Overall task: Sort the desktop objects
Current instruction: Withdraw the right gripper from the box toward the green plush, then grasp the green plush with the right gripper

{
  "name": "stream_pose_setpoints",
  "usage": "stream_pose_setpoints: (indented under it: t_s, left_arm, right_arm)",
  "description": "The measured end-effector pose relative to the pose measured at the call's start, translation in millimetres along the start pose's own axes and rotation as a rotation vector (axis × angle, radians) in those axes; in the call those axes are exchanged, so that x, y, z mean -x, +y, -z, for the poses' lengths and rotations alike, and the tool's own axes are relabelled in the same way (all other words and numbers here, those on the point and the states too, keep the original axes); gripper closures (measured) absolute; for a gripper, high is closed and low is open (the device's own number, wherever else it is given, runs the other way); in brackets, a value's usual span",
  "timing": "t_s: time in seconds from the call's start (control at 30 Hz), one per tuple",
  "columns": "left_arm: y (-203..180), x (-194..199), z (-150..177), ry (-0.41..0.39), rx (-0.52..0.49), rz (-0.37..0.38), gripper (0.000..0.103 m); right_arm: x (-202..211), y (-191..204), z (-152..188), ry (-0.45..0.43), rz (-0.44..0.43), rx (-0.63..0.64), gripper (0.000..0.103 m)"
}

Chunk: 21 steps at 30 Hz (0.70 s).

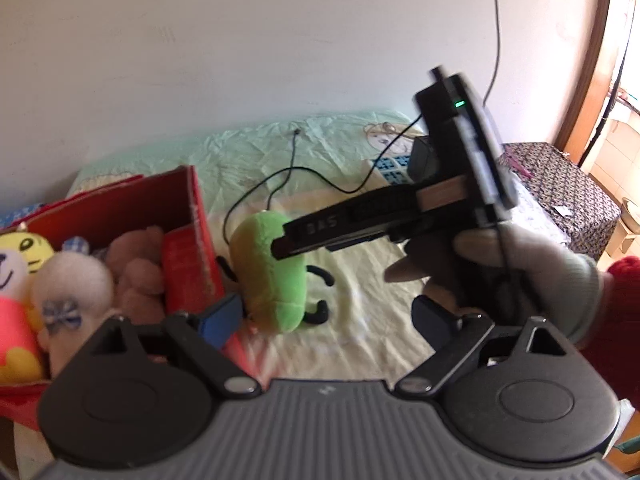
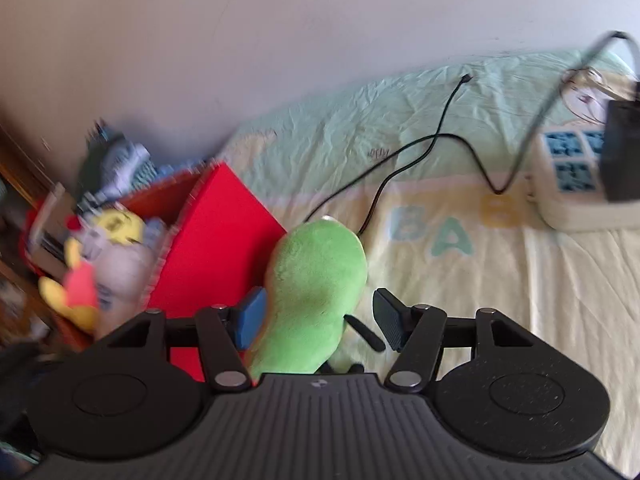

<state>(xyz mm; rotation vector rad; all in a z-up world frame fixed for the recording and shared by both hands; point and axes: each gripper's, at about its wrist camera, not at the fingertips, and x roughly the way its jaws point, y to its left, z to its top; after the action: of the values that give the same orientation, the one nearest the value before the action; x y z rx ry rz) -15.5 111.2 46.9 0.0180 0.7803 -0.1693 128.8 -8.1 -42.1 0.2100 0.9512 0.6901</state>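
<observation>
My right hand-held gripper [image 2: 316,318] stands open around the green plush [image 2: 316,280], blue left pad touching its flank, right pad just clear; nothing is clamped. The plush leans on the red box [image 2: 216,232], close to where I judge it belongs, among the toys [image 1: 68,280] already inside. My left hand-held gripper [image 1: 320,316] hangs wide and empty over the bed [image 1: 360,300], the plush just beyond its left pad. A black cable [image 2: 400,160] trails behind.
</observation>
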Motion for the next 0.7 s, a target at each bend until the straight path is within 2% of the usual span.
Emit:
stream_pose_setpoints:
  t_s: [0.1,0.13,0.2,0.33,0.47,0.53,0.63,0.7]
  left_arm:
    - [10,4,3,0.001,0.032,-0.031,0.010]
    - [13,5,4,0.001,0.042,-0.036,0.010]
    - [18,7,5,-0.002,0.058,-0.044,0.010]
    - [21,9,5,-0.007,0.069,-0.035,0.010]
    - [19,9,3,-0.016,0.067,0.017,0.010]
    - [12,8,2,-0.020,0.049,0.040,0.010]
    - [3,2,1,-0.007,0.037,0.092,0.010]
    - [-6,-4,2,0.007,0.029,0.130,0.009]
  right_arm:
    - [-24,1,1,0.041,0.026,-0.031,0.039]
    - [-31,0,2,0.050,0.008,-0.050,0.039]
    - [-34,-2,3,0.057,-0.038,-0.102,0.044]
    - [-15,-9,5,0.037,-0.055,-0.114,0.049]
    - [28,-21,9,0.004,-0.028,-0.056,0.049]
    - [48,-23,14,0.007,0.031,-0.005,0.048]
    - [67,-19,28,0.030,0.214,0.136,0.047]
    - [74,-18,39,0.050,0.288,0.202,0.047]
